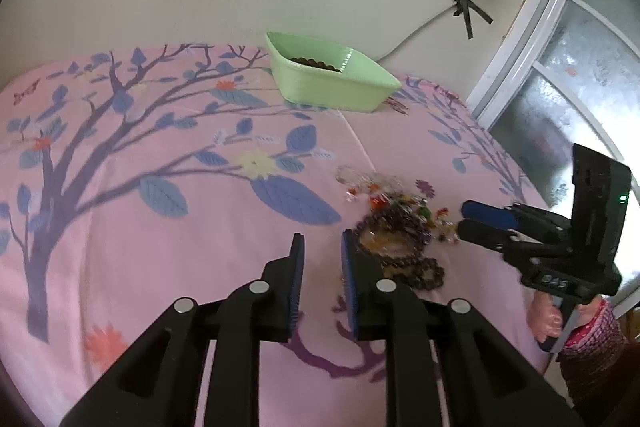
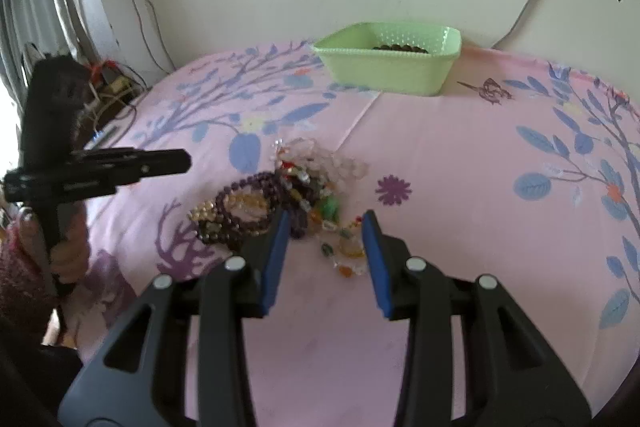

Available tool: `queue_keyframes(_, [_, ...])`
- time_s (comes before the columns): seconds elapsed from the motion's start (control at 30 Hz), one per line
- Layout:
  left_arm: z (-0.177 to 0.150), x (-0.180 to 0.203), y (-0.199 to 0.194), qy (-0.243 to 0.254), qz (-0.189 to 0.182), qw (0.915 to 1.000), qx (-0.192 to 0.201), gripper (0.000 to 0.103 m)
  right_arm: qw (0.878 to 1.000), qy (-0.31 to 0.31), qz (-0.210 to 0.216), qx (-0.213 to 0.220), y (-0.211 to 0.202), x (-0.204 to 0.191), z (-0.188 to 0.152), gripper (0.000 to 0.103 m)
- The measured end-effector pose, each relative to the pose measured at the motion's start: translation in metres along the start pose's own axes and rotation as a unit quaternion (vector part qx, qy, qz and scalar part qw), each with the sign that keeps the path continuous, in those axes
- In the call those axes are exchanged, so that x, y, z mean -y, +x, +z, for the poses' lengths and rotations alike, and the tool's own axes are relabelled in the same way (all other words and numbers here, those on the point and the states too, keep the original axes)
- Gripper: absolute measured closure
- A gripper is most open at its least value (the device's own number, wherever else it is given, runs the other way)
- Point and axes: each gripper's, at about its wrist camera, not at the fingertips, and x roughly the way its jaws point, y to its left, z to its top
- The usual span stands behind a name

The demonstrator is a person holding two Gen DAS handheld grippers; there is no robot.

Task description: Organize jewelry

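While the jewelry pile (image 2: 288,195) lies mid-frame on the pink cloth (image 2: 460,167), the right gripper (image 2: 326,227) hangs jaws apart at its near edge, the left gripper (image 1: 322,247) likewise parted beside it (both empty). Next, I judge: pinch one tangled bracelet, carry it to the green basket (image 2: 388,67) at upper centre.

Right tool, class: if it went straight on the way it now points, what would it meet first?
Most likely the pile of beaded bracelets. The right tool is open, and the pile's near beads already lie between its fingertips. The green basket stands well beyond. Height above the cloth is unclear.
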Motion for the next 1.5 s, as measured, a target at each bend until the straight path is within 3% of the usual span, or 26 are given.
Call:
queue_keyframes(0.23, [-0.005,0.007,-0.009,-0.009,-0.012,0.9998,0.011,0.074,0.996,-0.071,-0.051,-0.031,0.021,-0.015,0.01,0.066])
queue_keyframes(0.4, [-0.002,0.009,-0.011,-0.011,-0.013,0.9998,0.008,0.068,0.991,-0.112,-0.072,-0.026,0.03,-0.023,0.011,0.066])
queue_keyframes(0.47, [0.001,0.011,-0.006,-0.01,-0.017,0.9998,0.0,0.065,0.993,-0.102,-0.06,-0.029,0.031,-0.02,0.012,0.066])
queue_keyframes(0.57, [0.005,0.015,0.005,-0.007,-0.025,0.9995,-0.018,0.061,0.995,-0.086,-0.04,-0.028,0.028,-0.015,0.012,0.096])
queue_keyframes(0.6, [0.005,0.017,0.009,-0.007,-0.025,0.9994,-0.021,0.061,0.996,-0.073,-0.041,-0.022,0.025,-0.01,0.012,0.098])
queue_keyframes(0.77, [0.008,0.018,0.032,-0.017,-0.033,0.998,-0.052,0.06,0.999,0.021,-0.035,0.024,0.004,0.024,0.014,0.098])
queue_keyframes(0.87, [0.008,0.017,0.045,-0.024,-0.04,0.9968,-0.065,0.06,0.997,0.048,-0.047,0.033,-0.001,0.036,0.016,0.098])
queue_keyframes(0.93, [0.009,0.02,0.047,-0.019,-0.046,0.997,-0.06,0.061,0.998,0.056,-0.027,0.027,-0.003,0.038,0.015,0.097])
queue_keyframes(0.97, [0.009,0.022,0.048,-0.014,-0.047,0.997,-0.059,0.081,0.998,0.056,-0.006,0.018,-0.004,0.036,0.013,0.097])
queue_keyframes(1.0, [0.009,0.024,0.049,-0.008,-0.039,0.9974,-0.06,0.096,0.998,0.052,0.01,0.012,-0.005,0.032,0.011,0.089])
queue_keyframes(1.07, [0.009,0.025,0.047,-0.001,-0.022,0.9982,-0.056,0.096,0.999,0.033,0.026,0.009,-0.008,0.02,0.006,0.077])
queue_keyframes(1.13, [0.011,0.023,0.036,-0.005,-0.026,0.9988,-0.042,0.096,0.999,-0.009,0.046,-0.004,-0.009,-0.002,0.0,0.077])
queue_keyframes(1.2, [0.014,0.02,0.022,-0.011,-0.034,0.999,-0.027,0.096,0.997,-0.037,0.064,-0.019,-0.005,-0.023,-0.007,0.067])
queue_keyframes(1.3, [0.018,0.019,-0.004,-0.009,-0.039,0.9992,0.003,0.096,0.995,-0.074,0.058,-0.035,0.005,-0.046,-0.013,0.053])
queue_keyframes(1.4, [0.021,0.018,-0.025,-0.009,-0.04,0.9989,0.02,0.096,0.994,-0.084,0.043,-0.051,0.019,-0.055,-0.012,0.052])
queue_keyframes(1.43, [0.021,0.017,-0.032,-0.01,-0.042,0.9987,0.027,0.096,0.994,-0.085,0.041,-0.049,0.019,-0.056,-0.011,0.052])
queue_keyframes(1.5, [0.024,0.018,-0.043,-0.01,-0.044,0.9983,0.037,0.096,0.994,-0.089,0.032,-0.053,0.021,-0.056,-0.011,0.084])
